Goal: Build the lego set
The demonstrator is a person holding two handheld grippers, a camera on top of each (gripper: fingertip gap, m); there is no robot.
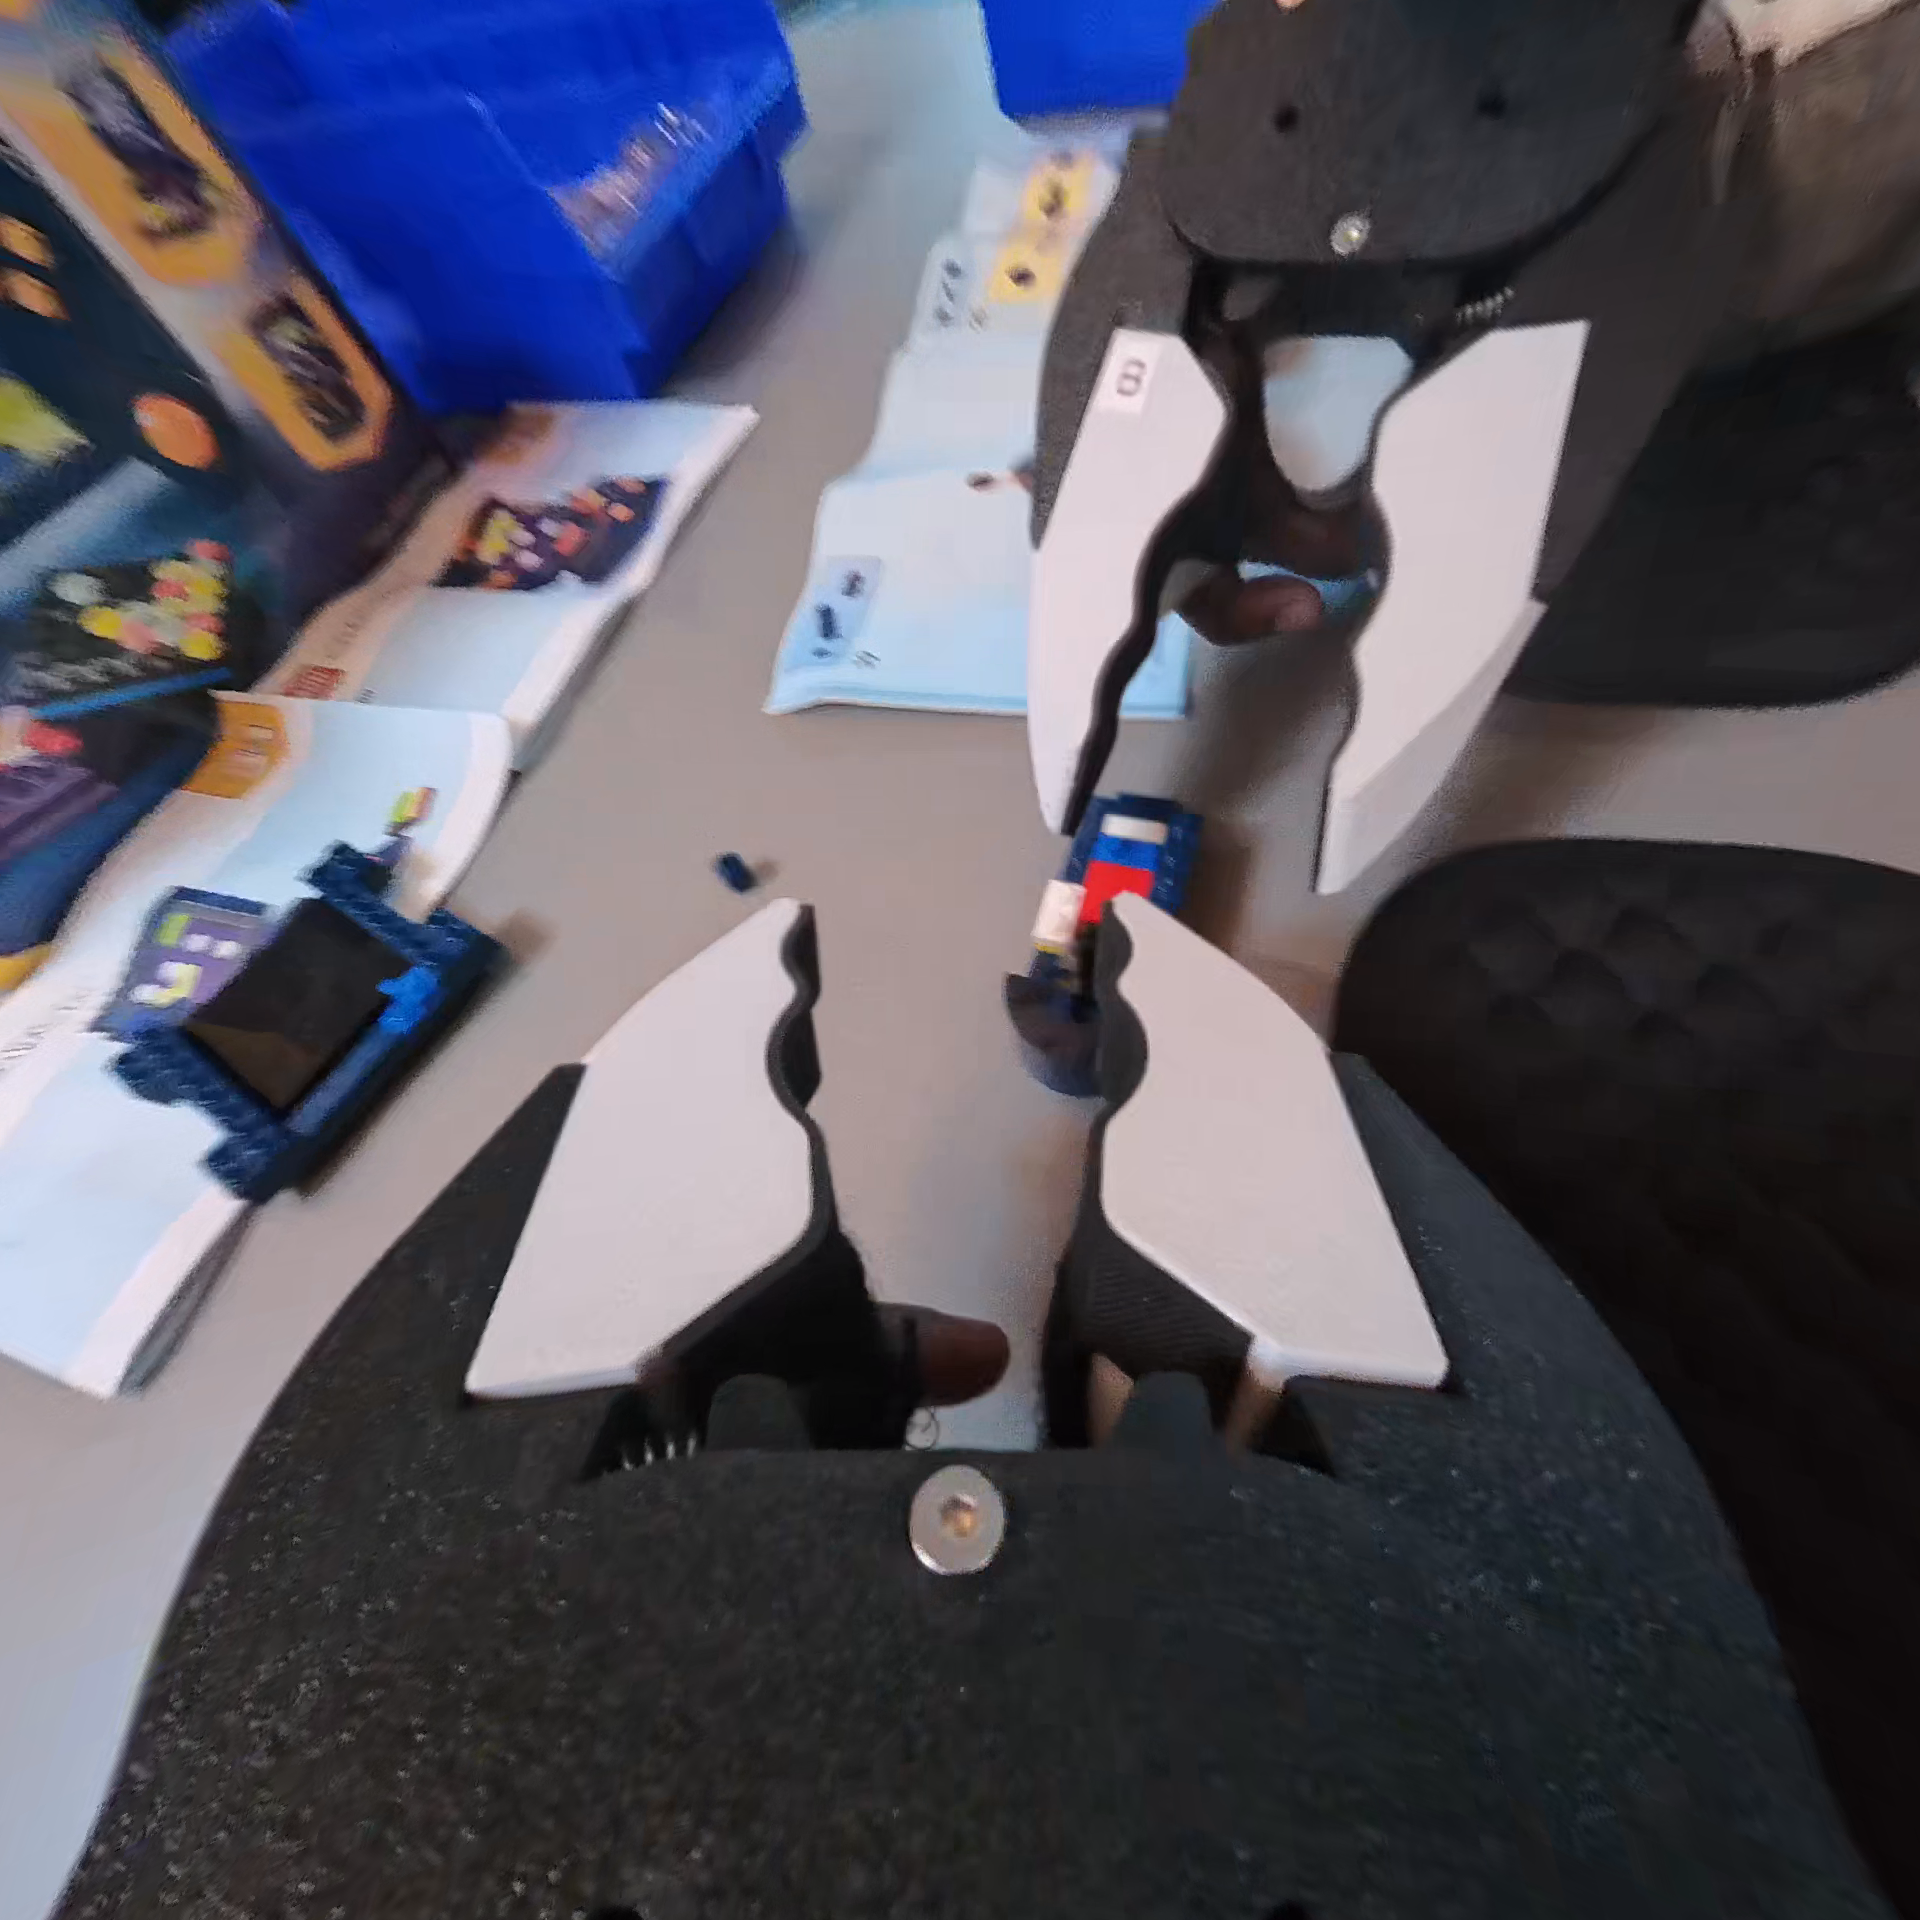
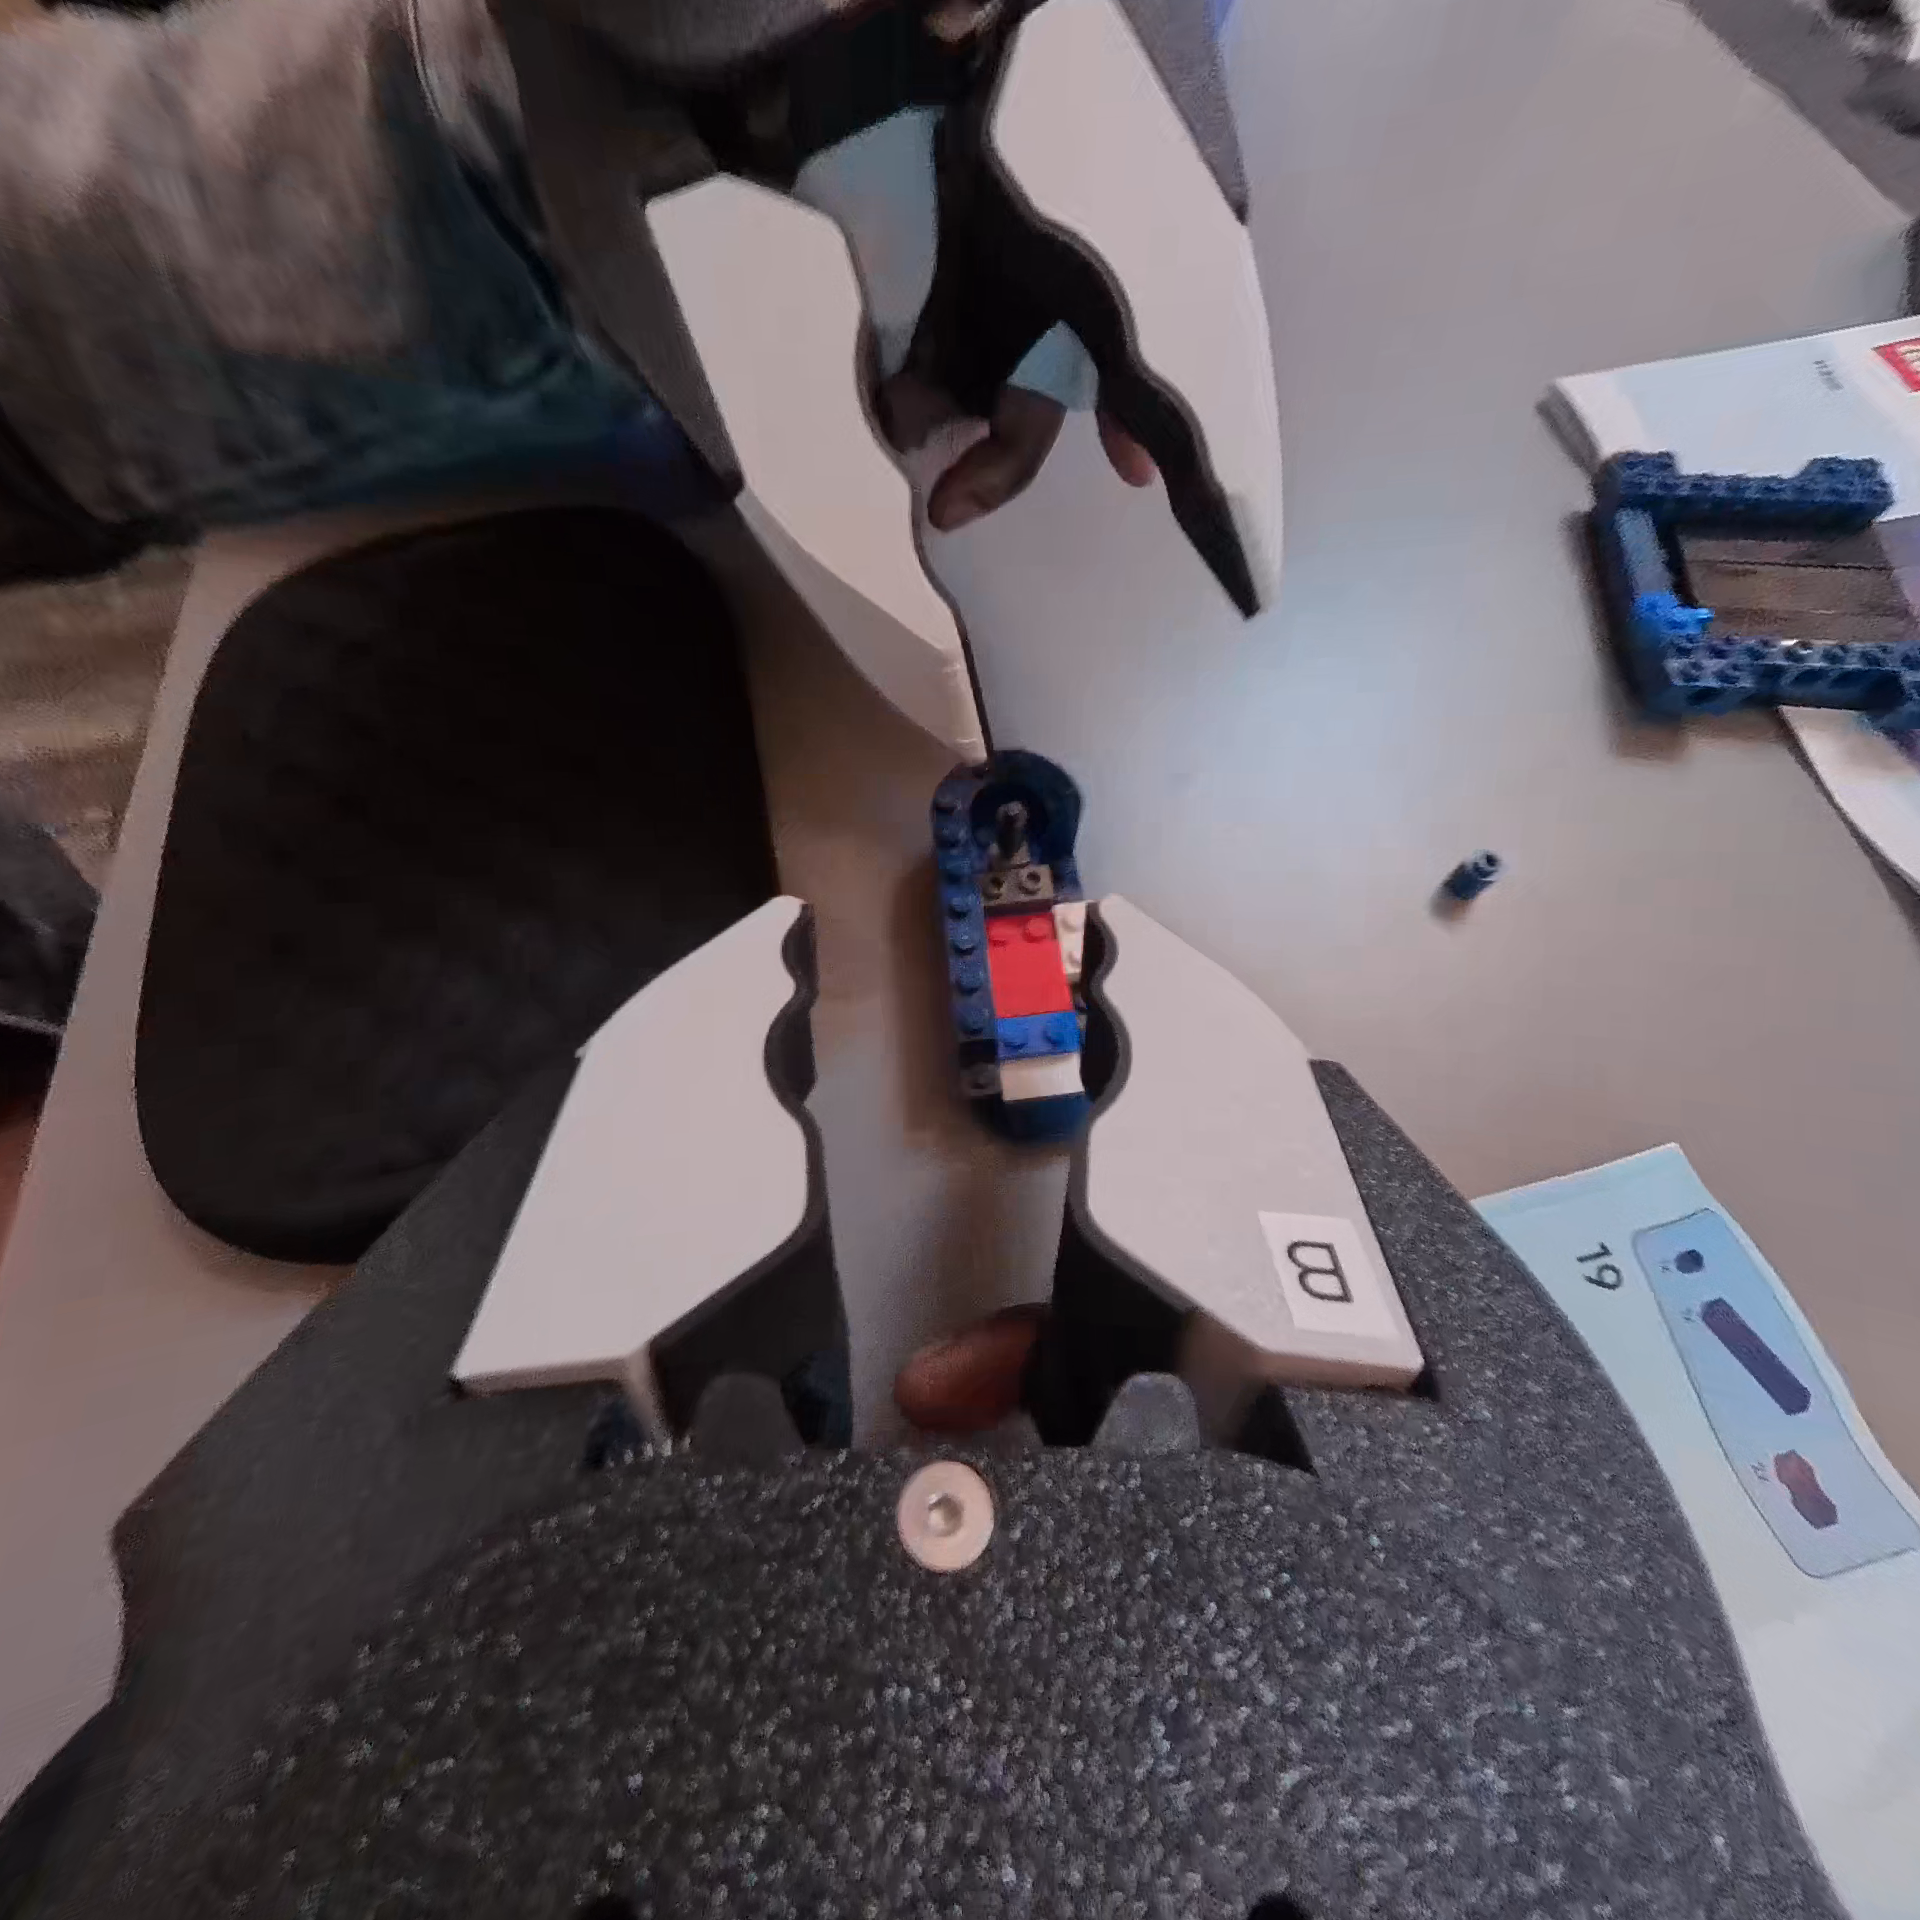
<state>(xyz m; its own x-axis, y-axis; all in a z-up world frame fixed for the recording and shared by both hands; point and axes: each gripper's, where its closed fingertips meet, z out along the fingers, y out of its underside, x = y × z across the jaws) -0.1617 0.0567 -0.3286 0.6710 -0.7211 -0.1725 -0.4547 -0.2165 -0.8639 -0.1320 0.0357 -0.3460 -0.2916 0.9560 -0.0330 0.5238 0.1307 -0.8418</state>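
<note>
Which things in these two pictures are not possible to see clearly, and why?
- Left wrist view: boxes and booklets are motion-blurred.
- Left wrist view: right finger of the left hand-held gripper covers part of the brick model.
- Right wrist view: brick frame is cut by the right edge.
- Small dark blue piece: too small.

Left tongs (image 1: pixel 961 914) and right tongs (image 2: pixel 951 909) — both spread open — face each other.

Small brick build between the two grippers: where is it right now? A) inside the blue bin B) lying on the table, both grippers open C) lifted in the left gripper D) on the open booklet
B: the small brick build lies flat on the grey table, with the right gripper and left gripper both spread open beside it.
</note>
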